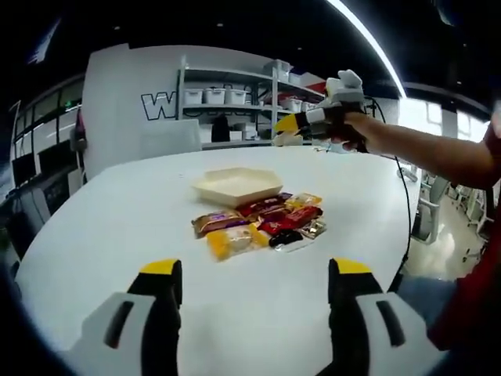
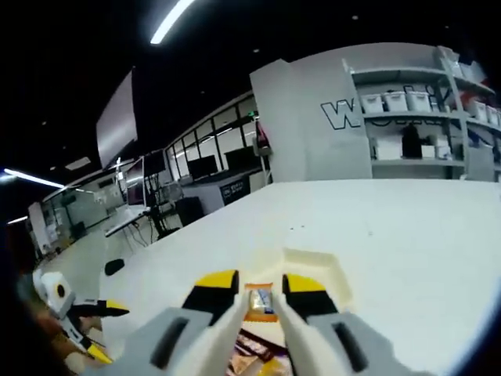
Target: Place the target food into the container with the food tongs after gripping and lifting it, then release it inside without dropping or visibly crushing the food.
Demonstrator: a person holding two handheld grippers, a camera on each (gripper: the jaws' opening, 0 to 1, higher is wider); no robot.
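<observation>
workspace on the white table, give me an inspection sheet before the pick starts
Surface: white table, bare around the food.
Job's things: shallow cream container, nothing in it; pile of wrapped snacks beside it, on its near side in the left gripper view. Food tongs: nothing seen.
Clutter: nothing seen.
Grippers: left gripper open, back from the pile, holding nothing; right gripper held in the air above the snacks, jaws narrowly apart, nothing between them.
Cables: black cable hanging past the table's far edge.
Surroundings: shelving with white bins, desks with monitors, ceiling strip lights.
</observation>
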